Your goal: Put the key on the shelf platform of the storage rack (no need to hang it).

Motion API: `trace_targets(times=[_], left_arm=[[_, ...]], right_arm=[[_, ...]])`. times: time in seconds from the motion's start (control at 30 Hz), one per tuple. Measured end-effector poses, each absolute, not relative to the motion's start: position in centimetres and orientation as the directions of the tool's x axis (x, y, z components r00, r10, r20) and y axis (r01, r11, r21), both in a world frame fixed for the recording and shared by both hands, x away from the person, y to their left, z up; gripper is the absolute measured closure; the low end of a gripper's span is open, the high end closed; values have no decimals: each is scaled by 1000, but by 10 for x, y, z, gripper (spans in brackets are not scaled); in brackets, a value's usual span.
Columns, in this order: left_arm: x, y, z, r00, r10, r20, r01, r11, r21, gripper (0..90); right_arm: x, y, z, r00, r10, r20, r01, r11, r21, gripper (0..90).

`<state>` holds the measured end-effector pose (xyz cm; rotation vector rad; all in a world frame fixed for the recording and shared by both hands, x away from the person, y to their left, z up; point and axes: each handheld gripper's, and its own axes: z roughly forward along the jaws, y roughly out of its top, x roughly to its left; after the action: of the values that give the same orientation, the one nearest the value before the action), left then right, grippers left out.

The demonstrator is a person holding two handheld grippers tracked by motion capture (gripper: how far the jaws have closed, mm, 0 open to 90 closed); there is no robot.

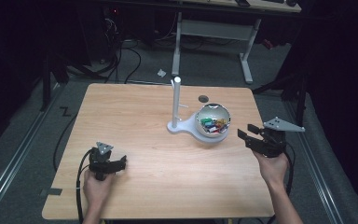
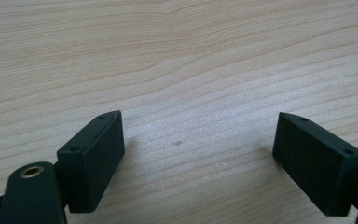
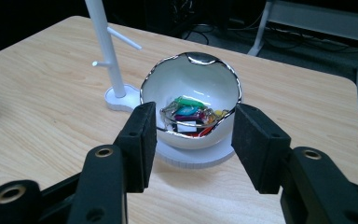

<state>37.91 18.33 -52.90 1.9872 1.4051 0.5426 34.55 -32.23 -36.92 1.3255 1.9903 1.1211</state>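
Hovering at the right edge of the tabletop (image 1: pixel 135 112), the right gripper (image 1: pixel 248 134) points its jaws toward the white bowl (image 1: pixel 213 122). Those jaws stand apart with nothing between them, and in the right gripper view (image 3: pixel 193 140) they frame the bowl without touching it. The bowl has a shiny rim and sits on a round white base near the middle of the tabletop. Small colourful pieces (image 3: pixel 189 113) lie heaped inside it. Just beside it, on the same base, rises a thin white post (image 1: pixel 175 100) with short pegs. Well apart, near the front left, the left gripper (image 1: pixel 121 162) rests low over bare wood, its jaws (image 2: pixel 198 149) spread wide and empty.
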Motion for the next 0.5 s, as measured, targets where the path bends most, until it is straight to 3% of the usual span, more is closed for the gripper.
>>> trace_targets(times=[0.5], left_arm=[[379, 183, -529, 344, 938, -29, 676, -226, 701, 169]], right_arm=[[322, -323, -381, -403, 914, 57, 506, 170, 846, 501]])
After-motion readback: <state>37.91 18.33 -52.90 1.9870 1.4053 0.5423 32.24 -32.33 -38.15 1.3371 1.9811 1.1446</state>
